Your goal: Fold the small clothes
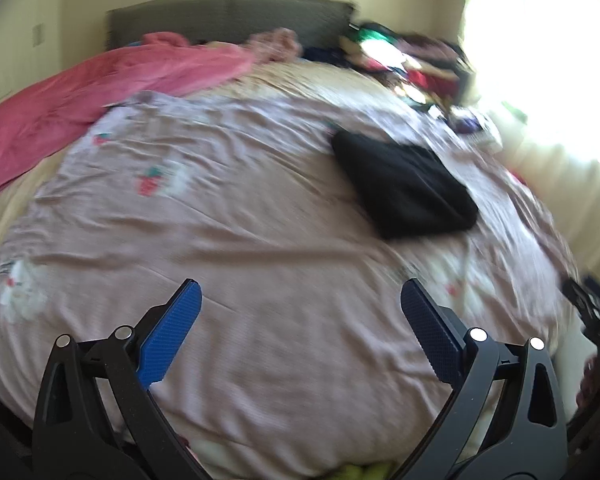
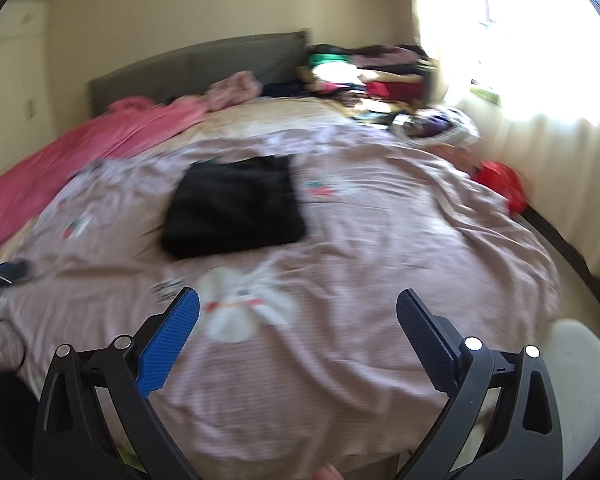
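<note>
A folded black garment lies flat on the pale pink bedspread, far right of my left gripper. The left gripper is open and empty, held above the near part of the bed. In the right wrist view the same black garment lies ahead and left of my right gripper, which is open and empty above the bedspread. Both views are blurred.
A pink blanket lies along the bed's left side. A pile of mixed clothes sits at the far right by the grey headboard. A red item lies at the bed's right edge near the curtain.
</note>
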`<state>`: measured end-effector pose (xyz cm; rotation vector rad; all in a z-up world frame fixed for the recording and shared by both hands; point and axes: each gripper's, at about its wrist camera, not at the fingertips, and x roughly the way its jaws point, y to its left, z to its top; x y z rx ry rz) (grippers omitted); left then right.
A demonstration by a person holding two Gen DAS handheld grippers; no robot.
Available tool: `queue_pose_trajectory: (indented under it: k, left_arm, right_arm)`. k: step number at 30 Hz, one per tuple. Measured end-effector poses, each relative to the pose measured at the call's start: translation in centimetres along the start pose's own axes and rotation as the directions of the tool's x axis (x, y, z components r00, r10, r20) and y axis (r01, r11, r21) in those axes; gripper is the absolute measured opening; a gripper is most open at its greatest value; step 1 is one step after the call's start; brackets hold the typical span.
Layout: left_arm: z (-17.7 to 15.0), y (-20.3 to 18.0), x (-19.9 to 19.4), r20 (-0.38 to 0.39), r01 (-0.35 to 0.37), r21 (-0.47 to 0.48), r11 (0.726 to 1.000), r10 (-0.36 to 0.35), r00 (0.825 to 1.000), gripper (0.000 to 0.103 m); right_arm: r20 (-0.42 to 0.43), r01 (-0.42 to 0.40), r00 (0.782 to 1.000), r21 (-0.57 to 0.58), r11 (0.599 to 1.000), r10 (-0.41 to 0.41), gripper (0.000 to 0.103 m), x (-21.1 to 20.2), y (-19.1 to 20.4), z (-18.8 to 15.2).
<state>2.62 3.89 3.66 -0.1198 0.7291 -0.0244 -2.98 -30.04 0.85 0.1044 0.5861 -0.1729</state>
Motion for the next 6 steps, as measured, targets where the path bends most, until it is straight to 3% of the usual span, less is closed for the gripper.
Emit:
queue_pose_trajectory:
  k: [2, 4, 6]
  left_arm:
    - [2.4, 3.9, -0.2, -0.010, -0.030, -0.037, 0.999, 0.030, 1.000, 0.094]
    - [4.6, 8.5, -0.3, -0.011, -0.105, -0.081, 0.991, 0.104, 0.994, 0.094]
    - [7.2, 14.5, -0.2, -0.027, -0.217, -0.140, 0.966, 0.216, 0.976, 0.094]
  right_arm:
    - [-0.008, 0.091, 0.996, 0.076, 0.993, -0.090, 0.098, -0.1, -3.9, 0.2]
    - [-0.023, 0.183, 0.983, 0.142, 0.973, -0.182, 0.098, -0.1, -8.1, 0.0]
    - [-0.056, 0.335, 0.942, 0.213, 0.918, -0.331, 0.099, -0.1, -13.6, -1.0]
